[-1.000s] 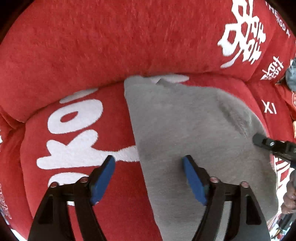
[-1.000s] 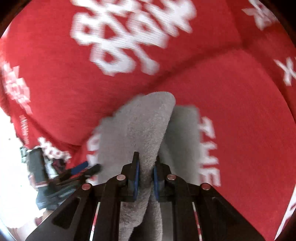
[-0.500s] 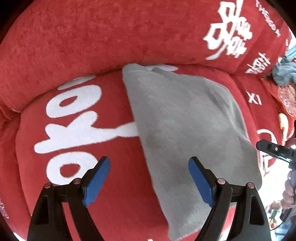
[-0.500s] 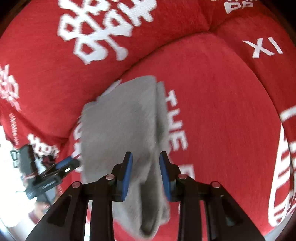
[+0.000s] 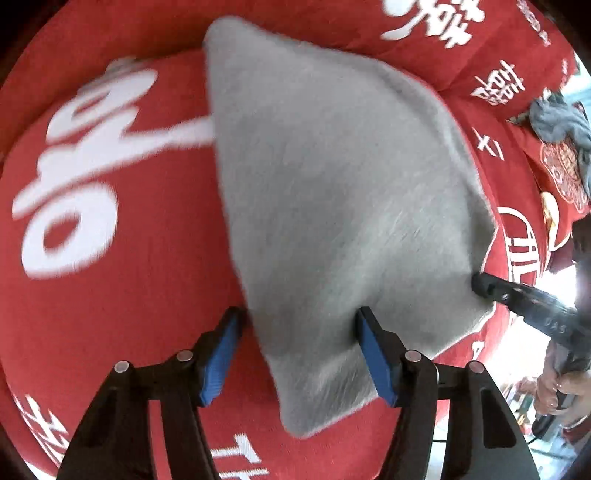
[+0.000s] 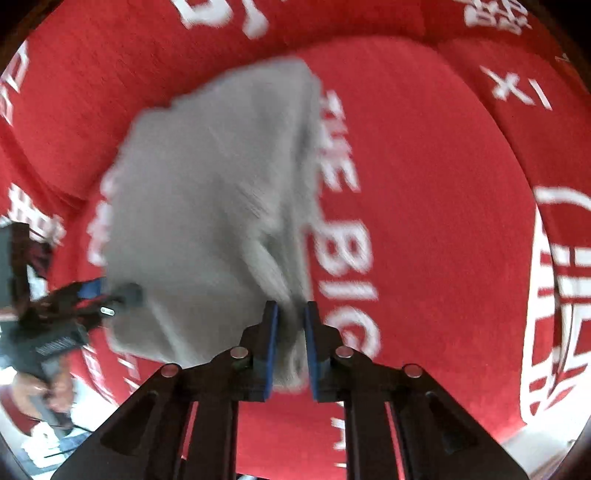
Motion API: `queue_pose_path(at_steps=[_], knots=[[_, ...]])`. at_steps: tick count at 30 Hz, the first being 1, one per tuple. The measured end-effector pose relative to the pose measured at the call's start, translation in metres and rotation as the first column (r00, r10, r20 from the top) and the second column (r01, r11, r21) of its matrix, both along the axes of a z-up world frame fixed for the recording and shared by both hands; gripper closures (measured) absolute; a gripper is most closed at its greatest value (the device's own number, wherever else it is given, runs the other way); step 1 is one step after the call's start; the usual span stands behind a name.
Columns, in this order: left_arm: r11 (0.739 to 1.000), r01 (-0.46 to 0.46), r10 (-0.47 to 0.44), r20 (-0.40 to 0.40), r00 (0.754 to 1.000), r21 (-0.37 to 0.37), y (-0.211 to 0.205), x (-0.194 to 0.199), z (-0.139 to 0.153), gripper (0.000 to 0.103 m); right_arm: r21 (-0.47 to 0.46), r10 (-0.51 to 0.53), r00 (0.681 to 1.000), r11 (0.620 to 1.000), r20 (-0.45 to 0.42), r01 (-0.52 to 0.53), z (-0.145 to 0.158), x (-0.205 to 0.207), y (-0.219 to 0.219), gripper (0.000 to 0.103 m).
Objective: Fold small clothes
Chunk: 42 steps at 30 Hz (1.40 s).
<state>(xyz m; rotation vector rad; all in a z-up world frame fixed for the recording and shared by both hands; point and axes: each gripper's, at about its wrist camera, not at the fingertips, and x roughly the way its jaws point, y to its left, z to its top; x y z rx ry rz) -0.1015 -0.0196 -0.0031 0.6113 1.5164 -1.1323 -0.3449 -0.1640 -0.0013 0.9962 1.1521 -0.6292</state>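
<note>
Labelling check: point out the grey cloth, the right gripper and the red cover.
grey cloth [image 5: 343, 192]: left wrist view, middle of its top face.
right gripper [image 6: 291, 314]: right wrist view, between the fingertips.
red cover [image 6: 436, 229]: right wrist view, bare patch.

Red white-lettered sofa cushion [image 5: 122, 280] under flat gray cloth [image 5: 332, 192]

A red sofa [image 5: 122, 266] filled both views, its plush cover printed with large white lettering [image 5: 74, 177] and characters. White characters [image 5: 428, 18] ran along the backrest at the far edge. On the seat cushion, the words "THE BIG" [image 6: 343, 221] read sideways, and a white "XI" [image 6: 521, 92] sat toward the right end. Beyond it lay a round white emblem [image 6: 554, 295]. A crumpled blue-grey cloth [image 5: 557, 122] lay at the far right corner.
</note>
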Motion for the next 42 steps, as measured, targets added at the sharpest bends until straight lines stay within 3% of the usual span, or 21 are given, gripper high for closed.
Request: queue_pose_path(at_steps=[6, 10, 14, 17, 18, 23, 24, 25, 27, 30, 33, 42], knots=[[1.0, -0.004, 0.003, 0.035, 0.999, 0.012, 0.013, -0.008, 0.008, 0.037, -0.029, 0.004, 0.999, 1.0, -0.034, -0.005, 0.01, -0.006, 0.008, 0.087], [0.999, -0.018, 0.016, 0.062, 0.998, 0.04, 0.02, -0.005, 0.011, 0.03, -0.037, -0.006, 0.997, 0.999, -0.078, 0.003, 0.017, -0.01, 0.013, 0.087], [0.997, -0.024, 0.018, 0.081, 0.997, 0.073, 0.025, -0.001, 0.021, 0.03, -0.018, -0.075, 0.992, 0.997, -0.1, 0.073, 0.026, -0.024, 0.011, 0.087], [0.997, -0.038, 0.03, 0.113, 0.993, 0.073, 0.023, 0.004, 0.031, 0.03, 0.005, -0.15, 0.989, 0.989, -0.004, 0.15, 0.041, -0.032, 0.003, 0.075], [0.996, -0.047, 0.039, 0.124, 0.992, 0.069, 0.021, 0.006, 0.034, 0.03, 0.007, -0.161, 0.987, 0.987, 0.025, 0.161, 0.045, -0.032, -0.001, 0.066], [0.992, -0.102, 0.09, 0.157, 0.983, 0.07, 0.007, 0.016, 0.041, 0.03, 0.039, -0.122, 0.987, 0.992, 0.102, 0.118, 0.045, -0.004, -0.023, 0.064], [0.991, -0.113, 0.099, 0.163, 0.982, 0.074, 0.002, 0.016, 0.041, 0.03, 0.046, -0.106, 0.99, 0.994, 0.099, 0.101, 0.04, 0.004, -0.026, 0.067], [0.989, -0.125, 0.111, 0.172, 0.979, 0.079, -0.001, 0.017, 0.041, 0.03, 0.049, -0.098, 0.991, 0.994, 0.089, 0.094, 0.035, 0.013, -0.029, 0.08], [0.986, -0.145, 0.127, 0.184, 0.975, 0.086, -0.006, 0.017, 0.039, 0.03, 0.057, -0.118, 0.991, 0.992, 0.066, 0.114, 0.027, 0.016, -0.034, 0.093], [0.982, -0.164, 0.146, 0.177, 0.973, 0.091, -0.008, 0.019, 0.036, 0.03, 0.08, -0.165, 0.986, 0.984, 0.037, 0.162, 0.013, 0.013, -0.038, 0.093], [0.98, -0.171, 0.151, 0.177, 0.973, 0.101, -0.008, 0.02, 0.035, 0.03, 0.087, -0.145, 0.989, 0.986, 0.027, 0.142, 0.004, 0.009, -0.036, 0.093], [0.977, -0.168, 0.142, 0.193, 0.971, 0.128, -0.014, 0.018, 0.033, 0.03, 0.067, -0.062, 0.998, 0.996, 0.012, 0.061, 0.017, 0.011, -0.033, 0.092]])
